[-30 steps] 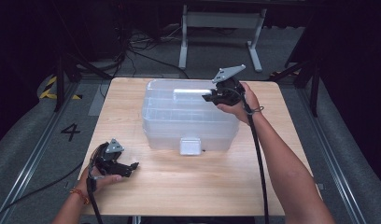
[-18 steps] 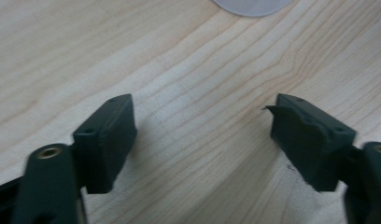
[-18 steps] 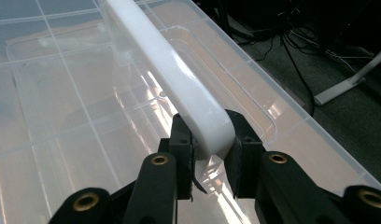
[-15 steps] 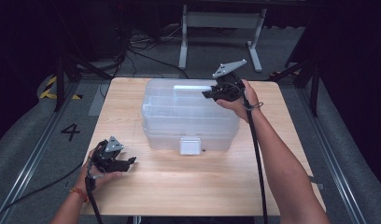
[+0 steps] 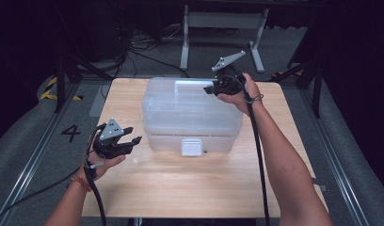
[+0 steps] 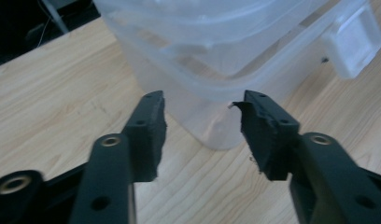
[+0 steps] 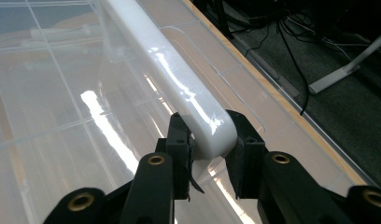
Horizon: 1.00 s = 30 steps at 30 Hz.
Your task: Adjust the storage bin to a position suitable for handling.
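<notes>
A clear plastic box (image 5: 190, 115) with a white latch (image 5: 190, 146) at its front stands in the middle of the wooden table (image 5: 204, 188). A white handle (image 7: 165, 74) runs along its lid. My right gripper (image 7: 208, 140) is shut on the near end of that handle, at the box's back right (image 5: 209, 89). My left gripper (image 5: 132, 140) hovers above the table just left of the box. Its jaws have just been closing and still stand apart with nothing between them (image 6: 202, 116). The box's lower corner (image 6: 221, 135) lies just beyond them.
Bare wood lies in front of the box and to both sides. A metal stand (image 5: 223, 21) and loose cables (image 5: 143, 44) are on the dark floor behind the table. Floor rails run along both sides, with a painted number (image 5: 70, 132) at the left.
My left gripper has risen off the table beside the box, and its jaws have narrowed. The right gripper has stayed on the handle, and the box has not moved.
</notes>
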Each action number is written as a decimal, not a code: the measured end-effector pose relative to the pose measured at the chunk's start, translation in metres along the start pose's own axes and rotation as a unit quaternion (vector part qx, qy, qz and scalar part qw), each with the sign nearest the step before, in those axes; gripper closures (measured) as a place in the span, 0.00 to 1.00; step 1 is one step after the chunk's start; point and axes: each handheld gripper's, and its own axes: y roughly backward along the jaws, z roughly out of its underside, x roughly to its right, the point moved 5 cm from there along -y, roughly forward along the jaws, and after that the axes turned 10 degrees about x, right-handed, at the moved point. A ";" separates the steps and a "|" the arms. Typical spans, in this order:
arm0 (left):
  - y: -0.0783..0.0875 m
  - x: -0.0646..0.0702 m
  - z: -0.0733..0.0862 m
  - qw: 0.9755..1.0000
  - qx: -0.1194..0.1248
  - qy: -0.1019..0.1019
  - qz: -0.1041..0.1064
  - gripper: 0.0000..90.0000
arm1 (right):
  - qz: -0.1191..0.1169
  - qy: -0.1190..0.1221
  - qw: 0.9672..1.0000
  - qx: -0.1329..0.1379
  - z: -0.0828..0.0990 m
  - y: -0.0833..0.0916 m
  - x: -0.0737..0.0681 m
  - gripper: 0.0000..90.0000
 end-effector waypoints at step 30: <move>-0.023 0.002 -0.015 1.000 0.025 -0.012 -0.007 0.96 | 0.059 0.043 0.997 0.011 -0.007 0.006 -0.001 0.58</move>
